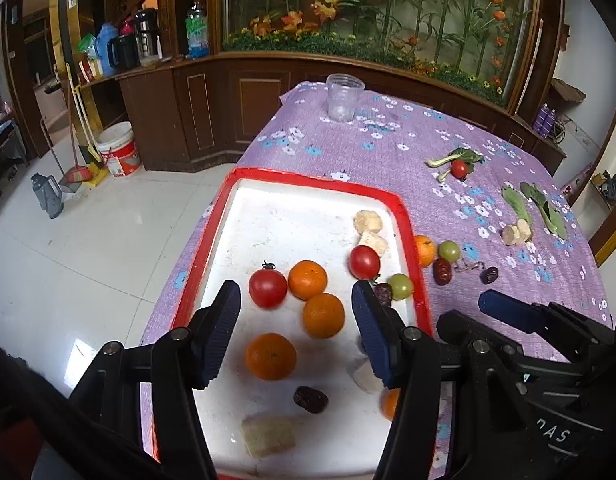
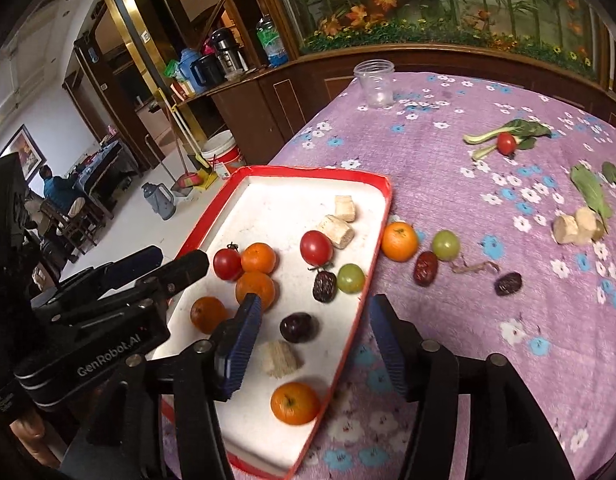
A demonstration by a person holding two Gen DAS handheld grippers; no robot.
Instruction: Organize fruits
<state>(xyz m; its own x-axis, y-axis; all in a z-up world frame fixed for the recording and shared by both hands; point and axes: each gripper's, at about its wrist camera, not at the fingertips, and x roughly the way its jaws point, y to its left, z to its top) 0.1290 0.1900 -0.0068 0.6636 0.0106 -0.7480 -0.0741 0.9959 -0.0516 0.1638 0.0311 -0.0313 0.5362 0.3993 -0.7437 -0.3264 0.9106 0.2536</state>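
Left tongs [image 1: 296,332] spread wide above the red-rimmed white tray [image 1: 308,178], nothing pinched between the blue ribbed pads. Right tongs [image 2: 315,344] likewise spread and empty, straddling the tray's right rim, left pad over the white floor, right pad over the cloth.

Inside the tray: four small oranges [image 2: 255,289], two red cherry tomatoes [image 2: 315,247], one green grape [image 2: 350,278], a wrinkled dark date [image 2: 324,286], a rounder dark purple fruit [image 2: 298,327], several pale cream stalk chunks [image 2: 337,231].

Just beside the tray's right rim, on the purple flower-print cloth [image 2: 487,320] covering the desk: one more orange [image 2: 399,241], a second green grape [image 2: 446,245], a reddish-brown date [image 2: 425,268], another dark date [image 2: 508,283] farther right. Well apart, toward the far right: a red tomato [image 2: 506,143] touching green leafy stalks [image 2: 507,130], more loose leaves [image 2: 591,192], two pale chunks [image 2: 575,226].

At the far edge of the desk, upright, a clear plastic cup [image 2: 375,84].

Beyond: dark wooden cabinetry [image 1: 212,116] under a glass case of orange flowers and bamboo [image 1: 367,12], flasks and bottles [image 1: 140,40] on its ledge. On the glossy white tile floor [image 1: 88,248], a white-and-red bucket [image 1: 118,148], a broom with dustpan, a grey kettle [image 1: 48,196]. Far left in the right wrist view, a seated person [image 2: 58,192] at a table.
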